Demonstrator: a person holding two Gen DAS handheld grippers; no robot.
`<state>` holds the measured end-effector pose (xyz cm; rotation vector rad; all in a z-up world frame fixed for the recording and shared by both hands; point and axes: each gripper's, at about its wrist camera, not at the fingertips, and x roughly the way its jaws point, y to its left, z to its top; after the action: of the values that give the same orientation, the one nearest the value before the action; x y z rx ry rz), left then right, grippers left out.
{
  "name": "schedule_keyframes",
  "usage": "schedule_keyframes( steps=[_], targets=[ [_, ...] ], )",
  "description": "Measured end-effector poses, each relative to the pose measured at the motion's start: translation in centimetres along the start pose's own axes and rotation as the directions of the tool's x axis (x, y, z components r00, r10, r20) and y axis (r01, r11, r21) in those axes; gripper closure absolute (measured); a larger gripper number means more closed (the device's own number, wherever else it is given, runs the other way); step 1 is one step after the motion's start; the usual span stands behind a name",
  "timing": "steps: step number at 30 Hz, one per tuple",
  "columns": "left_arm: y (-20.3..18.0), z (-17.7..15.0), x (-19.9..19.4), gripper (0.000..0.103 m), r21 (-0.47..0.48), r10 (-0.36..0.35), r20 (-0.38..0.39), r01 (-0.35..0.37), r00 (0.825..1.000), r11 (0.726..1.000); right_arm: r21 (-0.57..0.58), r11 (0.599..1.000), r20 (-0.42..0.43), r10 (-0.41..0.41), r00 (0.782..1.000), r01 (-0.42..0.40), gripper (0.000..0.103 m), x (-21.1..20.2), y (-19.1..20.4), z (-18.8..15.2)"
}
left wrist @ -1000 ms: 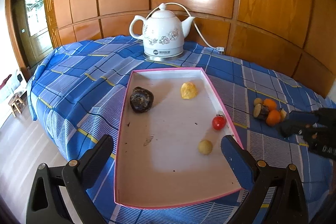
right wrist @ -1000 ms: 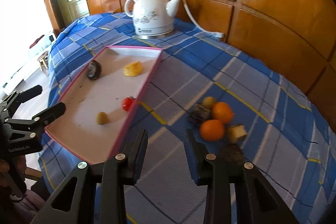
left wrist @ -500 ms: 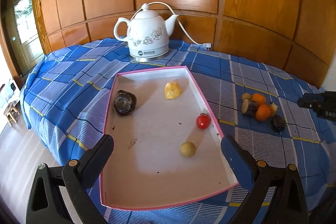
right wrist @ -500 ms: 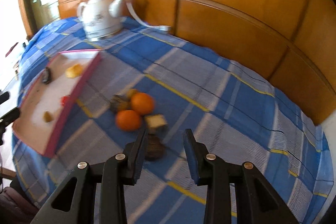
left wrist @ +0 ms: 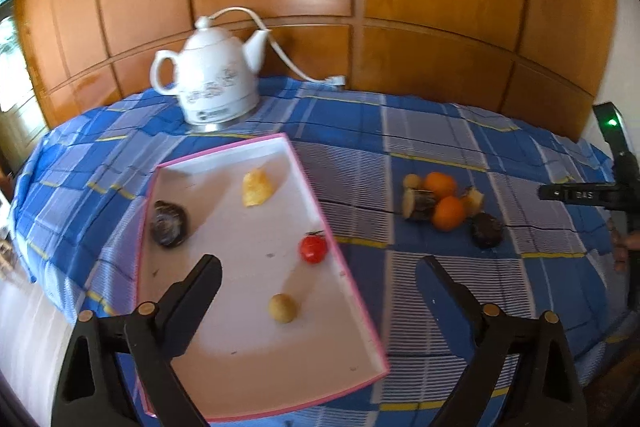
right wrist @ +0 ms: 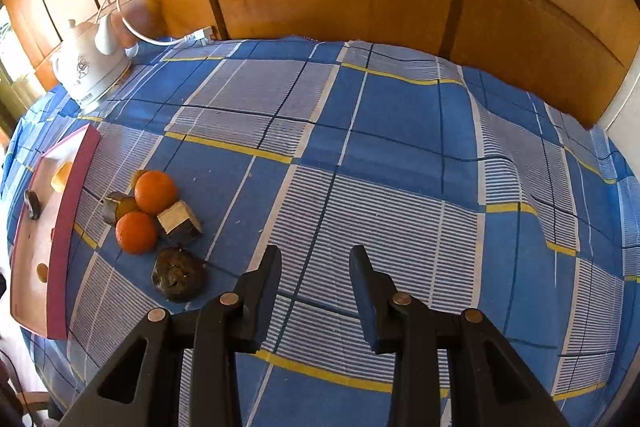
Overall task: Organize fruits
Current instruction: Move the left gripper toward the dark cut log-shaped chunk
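A pink-rimmed white tray (left wrist: 320,211) holds a dark wrinkled fruit (left wrist: 168,229), a yellow piece (left wrist: 256,187), a red tomato (left wrist: 313,249) and a small tan ball (left wrist: 283,307). My left gripper (left wrist: 320,279) hovers over the tray's near right part. Its jaws are closing from wide, and only the tray floor shows below them. On the blue checked cloth to the right lie two oranges (right wrist: 155,191) (right wrist: 136,231), a cut cube (right wrist: 179,223) and a dark fruit (right wrist: 179,279). My right gripper (right wrist: 315,263) hangs over bare cloth to their right, with a narrow empty gap.
A white kettle (left wrist: 216,83) with a cord stands at the back left against the wooden wall panels. The tray rim (right wrist: 76,179) runs close to the left of the fruit pile. The cloth (right wrist: 400,167) falls away at the table's near and right edges.
The left gripper's view swung right, so the tray sits further left and the pile nearer; its jaws narrowed a little. The right gripper moved right, leaving the pile off to its left.
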<state>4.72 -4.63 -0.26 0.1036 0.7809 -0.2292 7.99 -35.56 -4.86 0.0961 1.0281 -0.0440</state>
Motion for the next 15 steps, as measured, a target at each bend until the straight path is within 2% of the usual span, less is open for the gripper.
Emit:
schedule_keyframes(
  steps=[2, 6, 10, 15],
  targets=[
    [-0.8, 0.4, 0.5, 0.010, 0.012, -0.025, -0.021, 0.025, 0.999, 1.000, 0.006, 1.000, -0.006, -0.001, 1.000, 0.001, 0.068, 0.0, 0.0, -0.1],
    [-2.1, 0.7, 1.7, 0.027, 0.031, -0.083, -0.075, 0.086, 0.994, 0.996, 0.020, 1.000, -0.007, 0.009, 1.000, -0.009, 0.068, -0.1, -0.1, -0.1],
    [-3.5, 1.3, 3.2, 0.046, 0.036, -0.155, -0.139, 0.161, 0.978, 0.986, 0.022, 1.000, -0.011, 0.011, 1.000, -0.010, 0.068, 0.0, -0.1, 0.0],
    [-4.7, 2.8, 5.5, 0.051, 0.005, -0.195, -0.190, 0.200, 0.962, 0.980, 0.025, 1.000, 0.001, 0.016, 1.000, -0.016, 0.068, -0.4, -0.1, 0.1]
  ],
)
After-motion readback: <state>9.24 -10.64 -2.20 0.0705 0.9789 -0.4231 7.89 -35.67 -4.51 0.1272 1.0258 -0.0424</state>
